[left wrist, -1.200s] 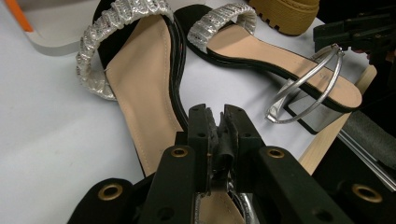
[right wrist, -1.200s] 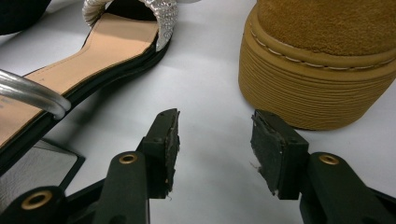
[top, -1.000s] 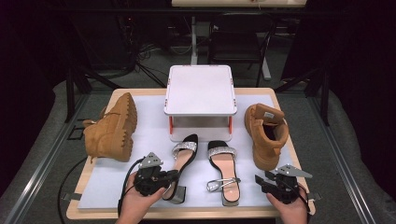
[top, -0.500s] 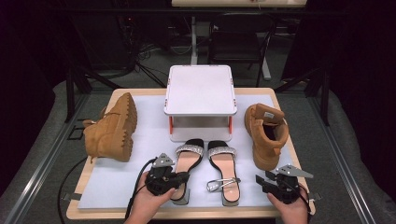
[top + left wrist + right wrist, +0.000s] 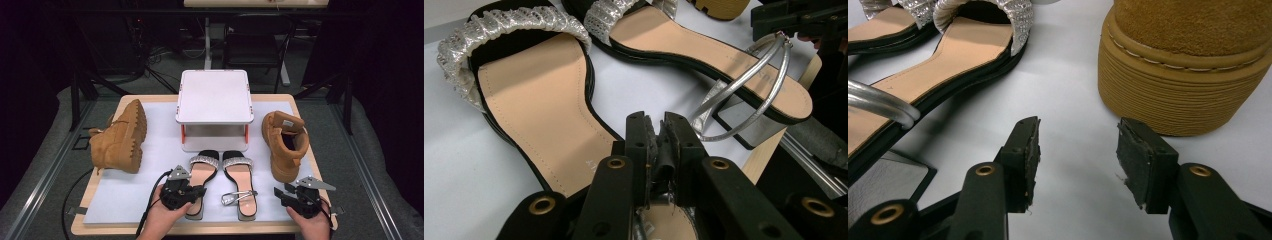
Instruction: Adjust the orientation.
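Evidently the left gripper (image 5: pixel 197 191) is clenching the left sandal's (image 5: pixel 201 172) heel strap, pairing it beside the right sandal (image 5: pixel 239 175); at four o'clock, the right gripper (image 5: pixel 279 192) is waiting, fingers released.

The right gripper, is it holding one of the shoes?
No, the right gripper has its jaws apart with bare white mat between them, and the tan boot sits beyond, untouched.
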Demonstrator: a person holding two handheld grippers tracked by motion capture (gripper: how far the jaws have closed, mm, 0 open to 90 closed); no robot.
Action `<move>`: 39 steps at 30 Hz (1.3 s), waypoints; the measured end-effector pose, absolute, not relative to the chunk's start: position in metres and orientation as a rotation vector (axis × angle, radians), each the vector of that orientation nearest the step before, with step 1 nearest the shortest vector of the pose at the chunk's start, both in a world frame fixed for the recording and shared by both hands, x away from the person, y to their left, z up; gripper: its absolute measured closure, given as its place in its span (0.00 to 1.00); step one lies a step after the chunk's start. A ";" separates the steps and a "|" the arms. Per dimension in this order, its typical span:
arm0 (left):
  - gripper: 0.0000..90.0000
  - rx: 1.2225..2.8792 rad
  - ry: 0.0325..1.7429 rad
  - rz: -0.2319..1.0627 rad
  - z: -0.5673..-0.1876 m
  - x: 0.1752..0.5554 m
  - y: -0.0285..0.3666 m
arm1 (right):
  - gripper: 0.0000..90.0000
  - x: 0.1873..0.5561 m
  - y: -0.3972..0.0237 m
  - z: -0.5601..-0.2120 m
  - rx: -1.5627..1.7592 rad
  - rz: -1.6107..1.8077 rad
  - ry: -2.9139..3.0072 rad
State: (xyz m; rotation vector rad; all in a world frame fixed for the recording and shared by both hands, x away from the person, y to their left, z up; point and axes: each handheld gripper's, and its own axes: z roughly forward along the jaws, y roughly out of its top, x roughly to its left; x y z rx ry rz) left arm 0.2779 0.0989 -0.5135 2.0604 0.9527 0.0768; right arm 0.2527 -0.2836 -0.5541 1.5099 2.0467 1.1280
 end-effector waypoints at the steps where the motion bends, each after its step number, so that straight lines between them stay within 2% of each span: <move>1: 0.90 2.067 0.951 0.078 -0.512 0.278 0.099 | 0.57 0.253 -0.284 -0.554 1.511 1.126 2.045; 4: 0.82 2.059 0.953 0.075 -0.509 0.280 0.100 | 0.57 0.253 -0.284 -0.554 1.513 1.128 2.044; 7: 0.78 2.046 0.956 0.073 -0.501 0.281 0.104 | 0.57 0.253 -0.285 -0.554 1.513 1.131 2.044; 14: 0.75 2.026 0.969 0.126 -0.483 0.281 0.120 | 0.57 0.252 -0.285 -0.554 1.513 1.134 2.042; 31: 0.76 2.044 1.105 0.094 -0.517 0.276 0.155 | 0.57 0.253 -0.284 -0.554 1.515 1.122 2.044; 37: 0.78 2.047 1.112 0.077 -0.524 0.276 0.154 | 0.57 0.253 -0.284 -0.554 1.514 1.122 2.045; 39: 0.82 2.054 1.108 0.068 -0.528 0.276 0.152 | 0.57 0.252 -0.284 -0.554 1.513 1.124 2.045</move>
